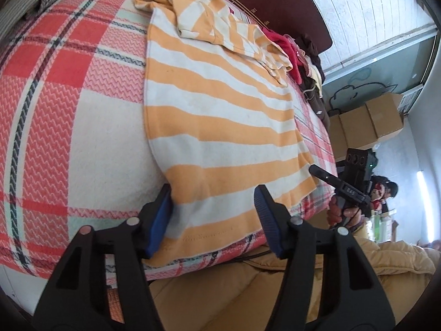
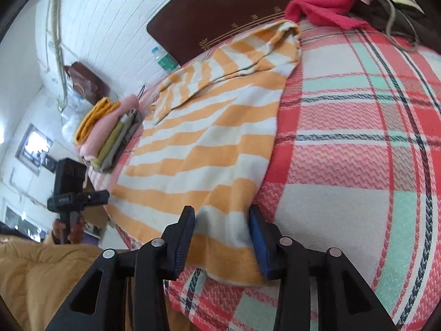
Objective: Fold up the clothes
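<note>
Striped orange-and-white shirt (image 1: 220, 127) spread flat on the plaid bed cover (image 1: 55, 110), long axis running straight away from both tools toward the dark headboard (image 2: 220, 19), sleeves already tucked in over the top part. Left tool (image 1: 212, 220) parked wide open at the near hem, straddling the left corner, blue pads either side of the fabric with nothing pinched yet. Right tool (image 2: 223, 237) same deal at the other hem corner, spread open around the cloth, maybe brushing it, hard to say if touching. So both equally near, one corner each, hem edge lying crosswise between them. Looks like the setup for a bottom-to-top fold: pinch both corners, lift, carry away along the shirt's length toward the collar. Finished stack of folded clothes (image 2: 107, 135) off to the left side, unfolded pile (image 2: 344, 5) of red and dark stuff up near the headboard on the right. Probably worth keeping both corners level so the stripes stay squared up.
</note>
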`<state>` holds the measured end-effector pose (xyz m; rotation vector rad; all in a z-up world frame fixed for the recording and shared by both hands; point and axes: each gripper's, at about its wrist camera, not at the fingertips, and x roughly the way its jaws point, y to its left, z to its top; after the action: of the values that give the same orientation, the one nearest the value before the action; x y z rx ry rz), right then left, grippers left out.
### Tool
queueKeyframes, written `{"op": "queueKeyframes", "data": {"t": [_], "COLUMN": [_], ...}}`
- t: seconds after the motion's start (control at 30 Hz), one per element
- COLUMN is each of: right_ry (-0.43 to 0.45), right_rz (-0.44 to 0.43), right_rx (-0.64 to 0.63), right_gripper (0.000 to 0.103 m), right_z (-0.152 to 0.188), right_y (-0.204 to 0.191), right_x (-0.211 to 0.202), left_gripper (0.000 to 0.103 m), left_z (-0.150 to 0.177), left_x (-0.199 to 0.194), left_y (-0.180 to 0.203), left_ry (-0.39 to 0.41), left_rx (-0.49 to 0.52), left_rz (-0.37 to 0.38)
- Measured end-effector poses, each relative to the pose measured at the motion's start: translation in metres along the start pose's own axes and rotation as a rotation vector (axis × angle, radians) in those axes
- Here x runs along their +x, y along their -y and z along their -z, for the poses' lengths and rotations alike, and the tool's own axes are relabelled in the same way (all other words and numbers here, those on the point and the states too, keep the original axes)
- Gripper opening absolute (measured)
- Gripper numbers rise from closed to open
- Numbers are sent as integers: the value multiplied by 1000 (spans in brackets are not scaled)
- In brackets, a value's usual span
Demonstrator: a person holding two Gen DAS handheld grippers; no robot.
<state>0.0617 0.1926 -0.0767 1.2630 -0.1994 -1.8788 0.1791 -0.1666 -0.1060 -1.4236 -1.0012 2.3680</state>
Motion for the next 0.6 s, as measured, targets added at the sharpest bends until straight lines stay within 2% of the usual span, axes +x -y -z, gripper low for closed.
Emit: {"op": "queueKeyframes", "data": {"t": [0.03, 0.07, 0.1, 0.23, 0.4, 0.6], "right_ry": [-10, -14, -9, 41, 121, 207], "right_rz": [-4, 1, -18, -120, -240, -317], "right_rx": [1, 9, 24, 91, 152, 159], "right_gripper": [20, 13, 13, 11, 10, 8], "right_z": [-1, -1, -2, -7, -20, -50], "right_y": [0, 1, 3, 11, 14, 4], "right_x": [2, 4, 2, -10, -29, -44], "left_gripper": [30, 21, 13, 12, 12, 12], "left_z": [-1, -2, -3, -10, -24, -54], "left_x": [2, 6, 8, 5, -4, -25], "left_y": [1, 0, -2, -3, 0, 2], "left_ry": [-3, -16, -27, -31, -20, 52], "left_rx": [-1, -8, -20, -60, -116, -160], "left_rz": [-20, -42, -55, -24, 92, 218]}}
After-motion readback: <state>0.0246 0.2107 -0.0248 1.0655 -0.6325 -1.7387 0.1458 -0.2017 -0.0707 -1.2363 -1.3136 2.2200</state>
